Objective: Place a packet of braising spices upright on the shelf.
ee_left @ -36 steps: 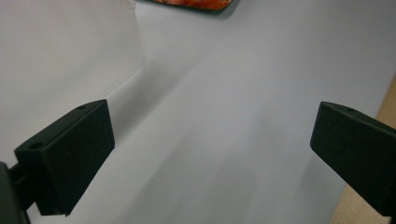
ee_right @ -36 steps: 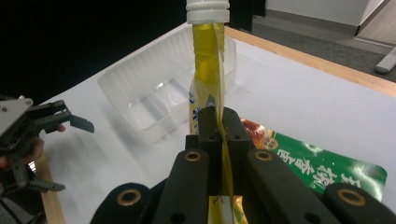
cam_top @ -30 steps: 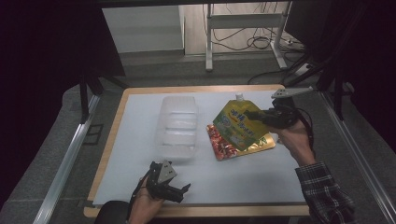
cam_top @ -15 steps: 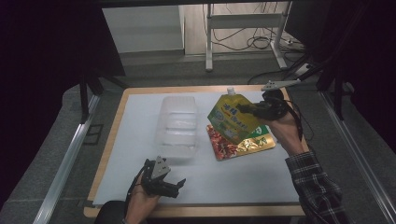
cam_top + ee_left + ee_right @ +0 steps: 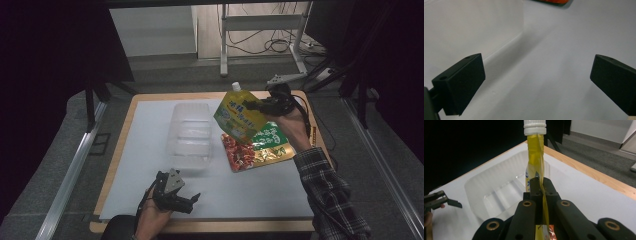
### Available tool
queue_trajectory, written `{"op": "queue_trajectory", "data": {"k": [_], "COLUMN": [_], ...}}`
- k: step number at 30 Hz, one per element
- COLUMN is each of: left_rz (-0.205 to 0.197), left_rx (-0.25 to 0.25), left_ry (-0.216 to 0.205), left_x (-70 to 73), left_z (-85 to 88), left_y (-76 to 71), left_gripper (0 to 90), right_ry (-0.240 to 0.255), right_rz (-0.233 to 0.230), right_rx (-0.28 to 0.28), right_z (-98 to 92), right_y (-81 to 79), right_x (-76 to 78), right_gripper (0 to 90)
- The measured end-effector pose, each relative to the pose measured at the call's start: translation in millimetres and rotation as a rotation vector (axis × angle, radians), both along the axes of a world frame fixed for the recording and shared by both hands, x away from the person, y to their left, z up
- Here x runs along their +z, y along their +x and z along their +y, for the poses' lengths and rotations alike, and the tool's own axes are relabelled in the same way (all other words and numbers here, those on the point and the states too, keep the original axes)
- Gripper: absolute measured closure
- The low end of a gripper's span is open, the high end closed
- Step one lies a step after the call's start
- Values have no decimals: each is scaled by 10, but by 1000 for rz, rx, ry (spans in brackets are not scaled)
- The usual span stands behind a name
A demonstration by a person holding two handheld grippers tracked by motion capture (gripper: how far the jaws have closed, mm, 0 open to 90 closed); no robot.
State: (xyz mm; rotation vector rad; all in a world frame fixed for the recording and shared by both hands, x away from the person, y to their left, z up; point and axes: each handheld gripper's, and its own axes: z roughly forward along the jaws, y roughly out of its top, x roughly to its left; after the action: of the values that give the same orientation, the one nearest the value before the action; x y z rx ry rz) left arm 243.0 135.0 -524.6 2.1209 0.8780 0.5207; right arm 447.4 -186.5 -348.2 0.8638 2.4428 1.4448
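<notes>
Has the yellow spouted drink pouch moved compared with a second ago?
Yes. The yellow spouted drink pouch, pinched in the right claw, has shifted left toward the clear plastic tray.

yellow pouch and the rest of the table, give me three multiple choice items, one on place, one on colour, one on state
1. Where is the clear tray?
A. left of the pouches in the high view
B. under the flat pouches
C. in the left gripper

2. What colour is the cap of the yellow pouch?
A. red
B. white
C. black

3. How is the right gripper?
A. open above the tray
B. shut on nothing
C. shut on the yellow pouch

Answers:
1. A: the tray lies on the white mat, left of the flat pouches.
2. B: the right gripper view shows a white screw cap.
3. C: its jaws pinch the pouch's edge and hold it off the table; the left gripper stands open.
</notes>
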Motion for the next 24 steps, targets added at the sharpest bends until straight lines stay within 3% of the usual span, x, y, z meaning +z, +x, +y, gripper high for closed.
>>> {"op": "queue_trajectory", "data": {"k": [11, 18, 24], "left_rz": [-7, -15, -16], "left_rx": [-16, 21, 16], "left_ry": [-7, -38, -47], "left_x": [7, 25, 32], "left_z": [-21, 6, 12], "left_y": [-16, -16, -19], "left_gripper": [0, 0, 0], "right_ry": [8, -12, -6], "right_rz": [-14, -31, -35], "right_rx": [28, 42, 50], "right_z": [264, 451, 590], "right_y": [213, 331, 441], "right_x": [26, 83, 107], "right_gripper": [882, 882, 882]}}
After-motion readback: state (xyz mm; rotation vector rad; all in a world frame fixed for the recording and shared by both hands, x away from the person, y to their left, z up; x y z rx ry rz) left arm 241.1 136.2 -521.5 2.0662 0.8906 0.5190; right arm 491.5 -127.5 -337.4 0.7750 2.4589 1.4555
